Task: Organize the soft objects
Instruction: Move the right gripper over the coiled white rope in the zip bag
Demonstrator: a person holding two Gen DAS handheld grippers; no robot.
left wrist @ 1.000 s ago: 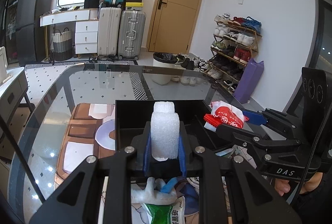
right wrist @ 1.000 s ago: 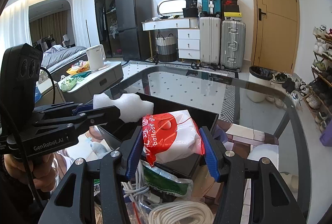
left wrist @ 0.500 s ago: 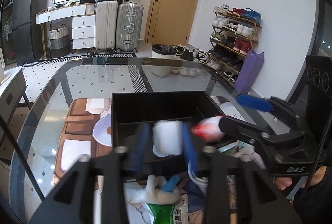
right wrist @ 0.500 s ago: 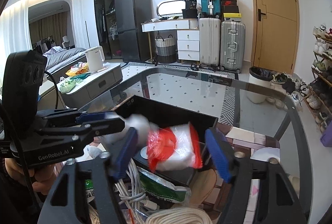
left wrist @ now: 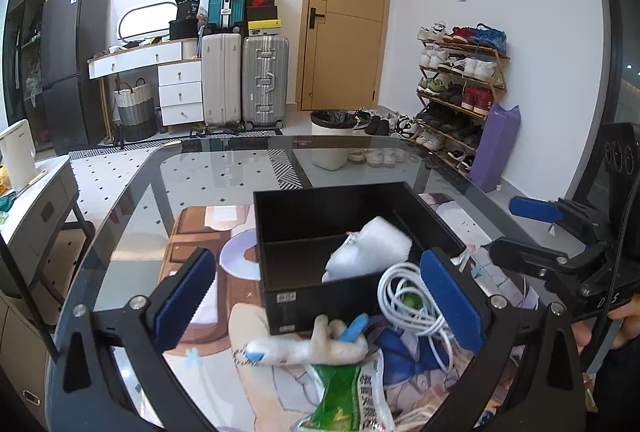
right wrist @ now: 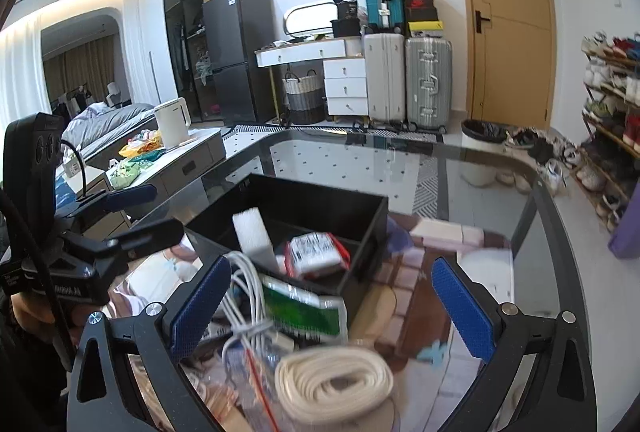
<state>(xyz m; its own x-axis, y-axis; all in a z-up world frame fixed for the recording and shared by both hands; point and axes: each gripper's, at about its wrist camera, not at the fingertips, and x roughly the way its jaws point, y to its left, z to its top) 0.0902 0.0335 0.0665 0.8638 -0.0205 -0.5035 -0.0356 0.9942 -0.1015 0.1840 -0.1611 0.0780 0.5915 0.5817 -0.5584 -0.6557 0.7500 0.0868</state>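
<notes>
Two soft items are already seen inside the black box point(left wrist: 340, 228): the white foam block point(right wrist: 251, 234) and the red-and-white packet point(right wrist: 318, 254). Both tongs are spread wide with nothing held, the left gripper point(left wrist: 320, 306) and the right gripper point(right wrist: 334, 306) hanging just short of the box. Plenty is left on the glass table point(left wrist: 224, 168): a white cable point(left wrist: 412, 296), a plush keychain point(left wrist: 304, 346), a green packet point(left wrist: 352, 396) and a coiled cream rope point(right wrist: 334, 380) lie outside the box, near its front. The job is judged barely begun.
</notes>
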